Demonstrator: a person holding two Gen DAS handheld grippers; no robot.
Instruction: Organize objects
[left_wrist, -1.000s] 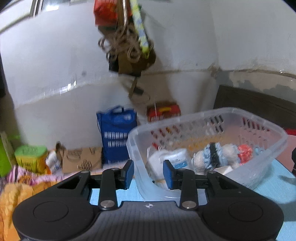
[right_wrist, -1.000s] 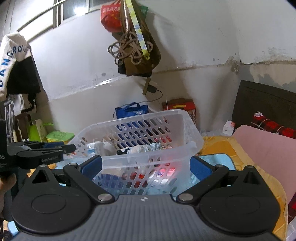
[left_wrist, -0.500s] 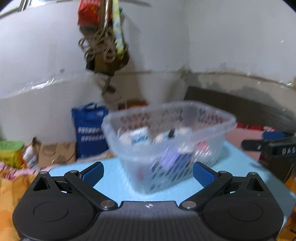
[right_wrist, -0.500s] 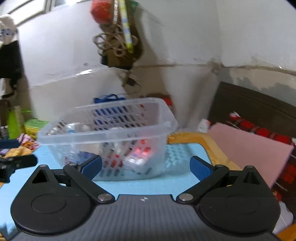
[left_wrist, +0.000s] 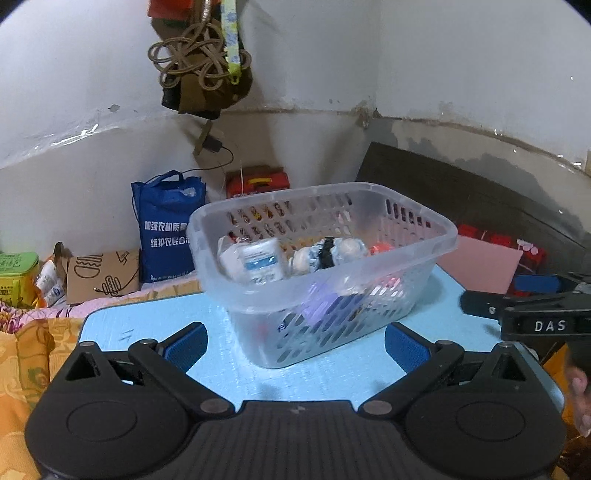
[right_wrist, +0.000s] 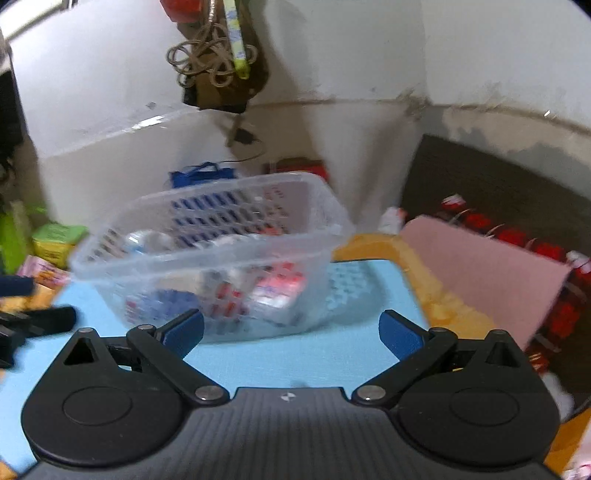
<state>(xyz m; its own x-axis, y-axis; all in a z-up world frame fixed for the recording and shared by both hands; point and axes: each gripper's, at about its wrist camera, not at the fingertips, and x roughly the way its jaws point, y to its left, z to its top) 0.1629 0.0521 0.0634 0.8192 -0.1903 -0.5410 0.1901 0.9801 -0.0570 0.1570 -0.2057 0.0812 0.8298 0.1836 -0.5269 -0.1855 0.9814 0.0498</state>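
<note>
A clear plastic basket (left_wrist: 424, 258) stands on a light blue mat (left_wrist: 155, 317). It holds a white and blue pack (left_wrist: 258, 258), a white and black knitted item (left_wrist: 328, 251) and other small packs. My left gripper (left_wrist: 295, 347) is open and empty, a little in front of the basket. My right gripper (right_wrist: 291, 332) is open and empty, in front of the basket (right_wrist: 207, 254) on its right side. The right gripper also shows at the right edge of the left wrist view (left_wrist: 517, 299). The left gripper's fingers (right_wrist: 37, 317) show at the left edge of the right wrist view.
A blue tote bag (left_wrist: 166, 225), a cardboard bag (left_wrist: 99, 273), a green tin (left_wrist: 16, 273) and a red box (left_wrist: 258, 181) stand behind the mat by the wall. Rope and bags (left_wrist: 199, 66) hang above. A pink mat (right_wrist: 487, 273) and a dark headboard (left_wrist: 480, 195) lie right.
My left gripper has opened, let go of the basket's rim and drawn back. The right gripper has also drawn back. The basket now rests on the mat.
</note>
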